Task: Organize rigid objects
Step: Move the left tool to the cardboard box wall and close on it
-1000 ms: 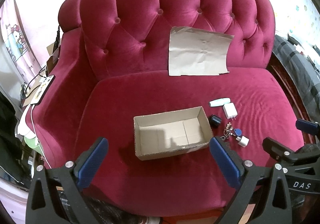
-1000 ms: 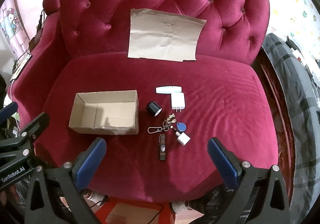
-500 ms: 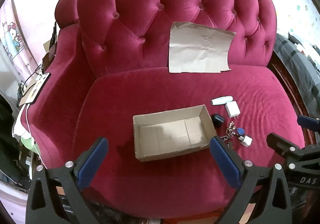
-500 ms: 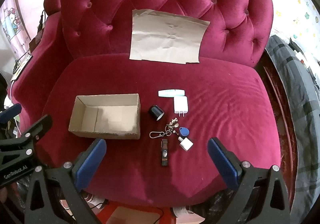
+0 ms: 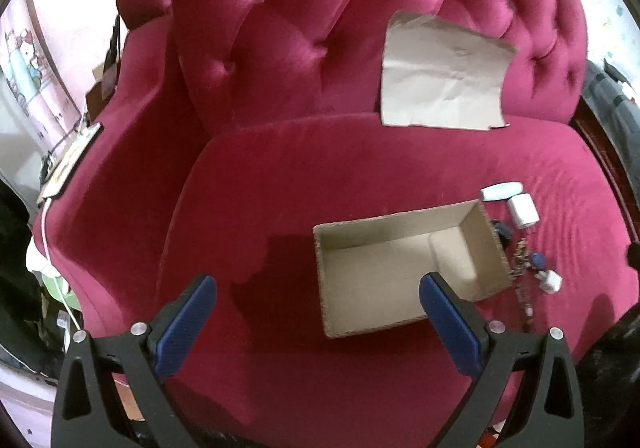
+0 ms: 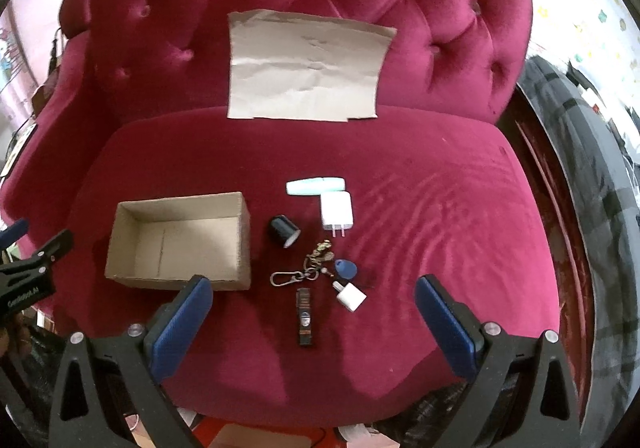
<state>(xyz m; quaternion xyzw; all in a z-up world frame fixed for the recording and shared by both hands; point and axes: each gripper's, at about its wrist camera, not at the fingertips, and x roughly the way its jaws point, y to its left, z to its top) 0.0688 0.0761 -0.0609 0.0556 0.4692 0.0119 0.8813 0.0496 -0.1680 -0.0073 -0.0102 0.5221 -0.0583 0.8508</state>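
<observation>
Crimson sofa seat (image 6: 440, 207) carried my cardboard box (image 6: 180, 240) at left — chargers, keys and small gadgets (image 6: 320, 252) lay just right of it; both left tongs (image 5: 318, 322) and right tongs (image 6: 312, 322) hung spread, empty.

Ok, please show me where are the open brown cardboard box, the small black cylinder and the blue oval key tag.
open brown cardboard box (image 6: 176, 248): right wrist view, on its bare inner floor.
small black cylinder (image 6: 281, 228): right wrist view, on its dark side wall.
blue oval key tag (image 6: 345, 269): right wrist view, on its flat face.
</observation>
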